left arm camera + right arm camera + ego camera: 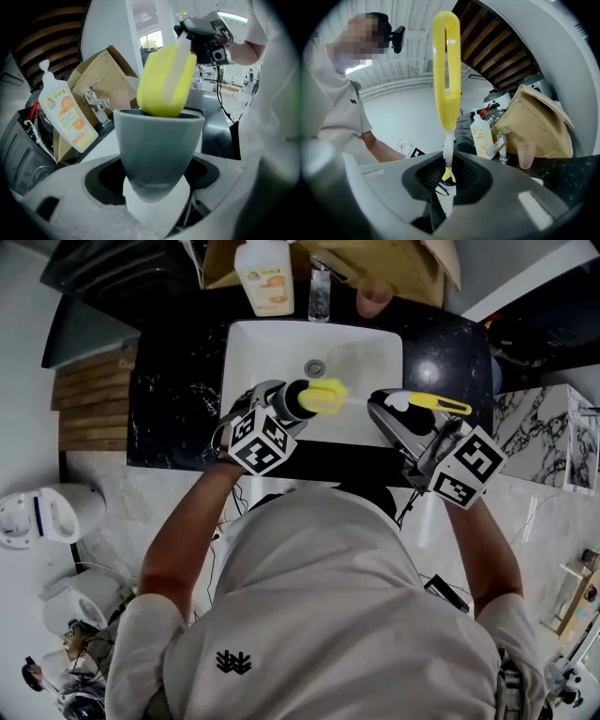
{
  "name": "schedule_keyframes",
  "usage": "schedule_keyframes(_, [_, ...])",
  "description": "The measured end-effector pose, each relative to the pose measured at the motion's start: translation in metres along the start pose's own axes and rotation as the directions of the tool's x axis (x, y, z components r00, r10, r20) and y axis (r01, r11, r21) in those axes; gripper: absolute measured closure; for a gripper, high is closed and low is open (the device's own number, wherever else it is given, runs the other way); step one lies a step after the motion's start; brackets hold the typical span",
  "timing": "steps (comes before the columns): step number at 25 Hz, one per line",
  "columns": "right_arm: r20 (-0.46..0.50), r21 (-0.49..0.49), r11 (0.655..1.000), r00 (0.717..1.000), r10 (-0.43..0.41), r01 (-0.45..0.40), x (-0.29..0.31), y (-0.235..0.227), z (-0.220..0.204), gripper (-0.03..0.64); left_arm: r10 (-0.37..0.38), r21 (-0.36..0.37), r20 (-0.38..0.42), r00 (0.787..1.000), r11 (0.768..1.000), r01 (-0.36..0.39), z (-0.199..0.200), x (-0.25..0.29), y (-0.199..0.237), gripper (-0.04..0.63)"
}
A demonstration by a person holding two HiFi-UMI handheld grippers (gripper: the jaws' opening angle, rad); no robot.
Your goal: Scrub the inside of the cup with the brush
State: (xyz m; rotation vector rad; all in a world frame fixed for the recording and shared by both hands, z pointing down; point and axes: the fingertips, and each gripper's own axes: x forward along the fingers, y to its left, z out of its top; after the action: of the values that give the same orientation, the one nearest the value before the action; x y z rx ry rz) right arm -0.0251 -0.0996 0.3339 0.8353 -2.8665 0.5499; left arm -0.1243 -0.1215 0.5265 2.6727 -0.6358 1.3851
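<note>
The cup [159,150] lies on its side over the basin's 6 o'clock edge, mouth towards 3 o'clock in the head view; the left gripper [157,183] is clenched on its narrow lower end, jaws either side of the tapered wall; the brush's yellow sponge head [166,79] sits at the rim, only its tip inside, most of it outside; the right gripper [446,173] is clamped on the thin white shaft, with the yellow loop handle [446,70] sticking out past it

Likely trouble: the sponge looks nearly as wide as the mouth, so pushing in could jam it and shove the smooth, tapered cup out of its grip near the base; the slim shaft may pivot or slide between the right jaws under scrubbing load; a dropped cup would probably hit the white sink [366,357] or the dark counter [178,399] at 9 o'clock; the soap bottle [264,277], tap [321,287] and pink cup [375,298] at 12 to 1 o'clock stand well apart, at little risk
</note>
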Motion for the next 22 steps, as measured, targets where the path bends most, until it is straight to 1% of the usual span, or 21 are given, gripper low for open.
schedule_keyframes(4, [-0.049, -0.004, 0.999, 0.998, 0.041, -0.041, 0.023, 0.006, -0.019, 0.565, -0.015, 0.055, -0.017, 1.000, 0.998, 0.016, 0.006, 0.008, -0.010, 0.233])
schedule_keyframes(10, [-0.132, 0.006, 0.995, 0.986, 0.102, -0.102, 0.039, -0.004, -0.044, 0.565, -0.017, 0.085, -0.035, 0.999, 0.996, 0.020, 0.030, 0.020, -0.028, 0.233])
schedule_keyframes(16, [-0.177, 0.056, 0.992, 0.977, 0.120, -0.112, 0.038, -0.025, -0.069, 0.565, -0.016, 0.039, -0.061, 0.998, 0.999, 0.018, 0.033, 0.026, -0.039, 0.233])
schedule_keyframes(19, [-0.173, 0.068, 0.992, 0.977, 0.121, -0.111, 0.026, -0.030, -0.070, 0.565, -0.007, 0.024, -0.079, 0.997, 1.000, 0.009, 0.028, 0.025, -0.039, 0.233])
schedule_keyframes(22, [-0.157, 0.066, 0.991, 0.979, 0.128, -0.119, 0.015, -0.031, -0.061, 0.565, 0.005, 0.016, -0.097, 0.995, 1.000, -0.004, 0.021, 0.023, -0.037, 0.233])
